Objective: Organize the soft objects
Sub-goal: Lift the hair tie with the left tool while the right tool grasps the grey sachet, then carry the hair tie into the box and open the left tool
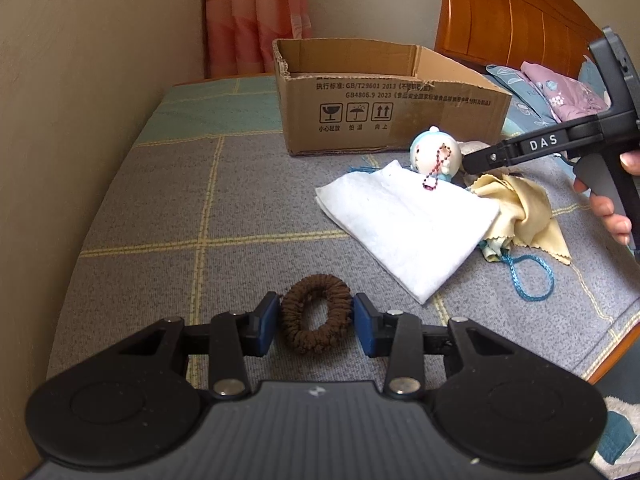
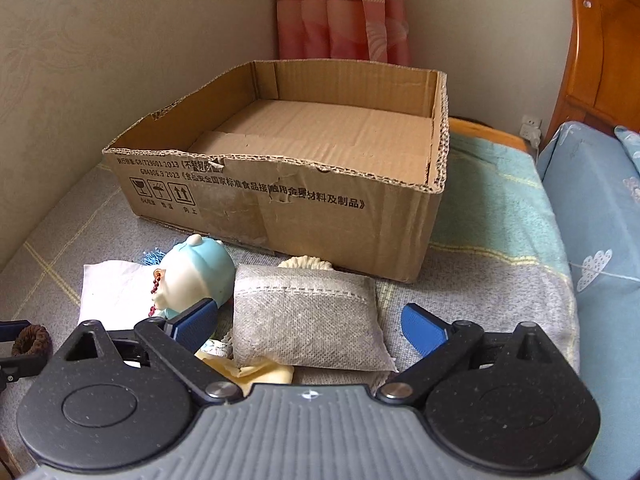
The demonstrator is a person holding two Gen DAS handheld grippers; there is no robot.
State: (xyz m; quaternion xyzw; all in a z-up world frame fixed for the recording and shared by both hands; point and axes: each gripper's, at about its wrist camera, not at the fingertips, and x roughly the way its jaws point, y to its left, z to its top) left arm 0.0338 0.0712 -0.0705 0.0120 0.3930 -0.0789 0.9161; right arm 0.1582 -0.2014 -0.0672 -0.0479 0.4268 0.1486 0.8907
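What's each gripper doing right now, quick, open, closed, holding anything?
Left gripper: closed on the brown hair scrunchie, pads touching both sides.
Right gripper: open, holding nothing, fingers either side of the gray pouch.

Beige walls [image 1: 80, 80], pink curtain [image 1: 256, 16], wooden headboard [image 1: 516, 12], checked bedcover [image 1: 168, 208].

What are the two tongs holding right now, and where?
The left tongs pinch the brown hair scrunchie by its two outer sides. The right tongs hold nothing; they are open around the grey pouch.

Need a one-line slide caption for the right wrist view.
Right gripper open around a grey fabric pouch, with the empty cardboard box just beyond it.
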